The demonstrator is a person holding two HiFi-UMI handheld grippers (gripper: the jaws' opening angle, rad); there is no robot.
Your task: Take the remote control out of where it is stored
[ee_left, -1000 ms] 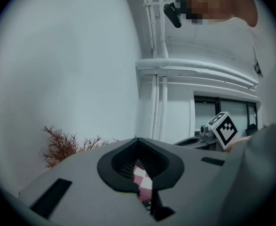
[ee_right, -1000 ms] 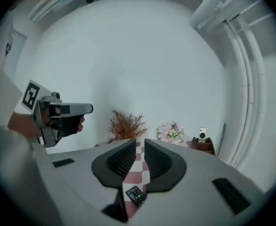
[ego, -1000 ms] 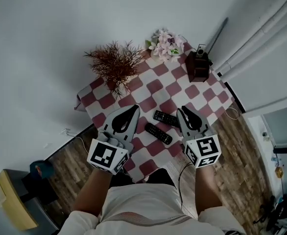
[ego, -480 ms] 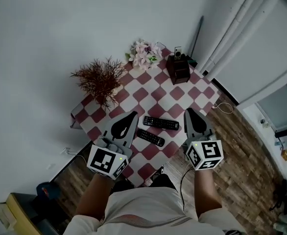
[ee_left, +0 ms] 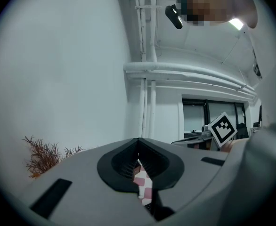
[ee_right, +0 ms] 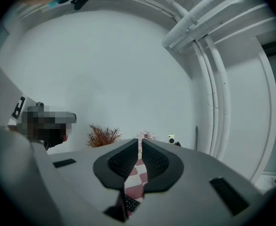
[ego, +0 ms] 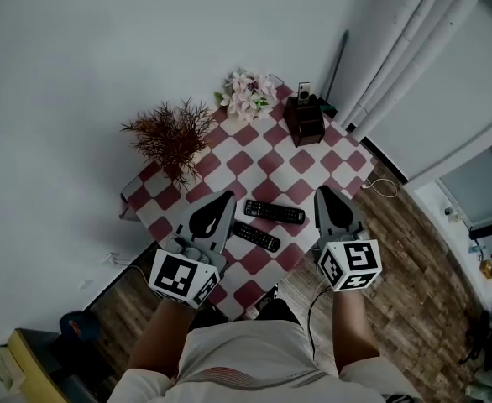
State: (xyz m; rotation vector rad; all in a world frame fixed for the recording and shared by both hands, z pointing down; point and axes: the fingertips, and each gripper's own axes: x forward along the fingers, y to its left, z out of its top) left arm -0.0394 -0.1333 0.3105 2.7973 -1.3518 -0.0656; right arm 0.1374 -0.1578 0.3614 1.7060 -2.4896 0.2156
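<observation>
Right gripper point(ego: 323, 193): held level over the near edge of the table point(ego: 313, 162), at centre-right of the head view, pointing toward the wall. In its own view the right gripper point(ee_right: 140, 144) has just been closing; its jaws stand a narrow slit apart, and only the checked cloth shows through the slit.

Left gripper point(ego: 222, 196): held level at centre-left, roughly parallel to the right one. In its own view the left gripper point(ee_left: 138, 141) has its jaw tips together, with nothing gripped.

Change: a second ago the right gripper stood against the end of the upper remote control point(ego: 274, 212) in the picture. It is now just clear of it. The frame from half a second ago matches the present one.

Task items: the upper remote control lies flat on the cloth between the two grippers, nearer the right one. The lower remote control point(ego: 256, 236) lies just below it, nearer the left gripper. Neither gripper touches either.

Surroundings: a dark box point(ego: 305, 120) stands at the far corner of the table, upper centre-right, with a small pale object point(ego: 304, 90) upright in it. Pale flowers point(ego: 248, 93) sit left of the box, and a dried plant point(ego: 169, 137) sits further left.
</observation>
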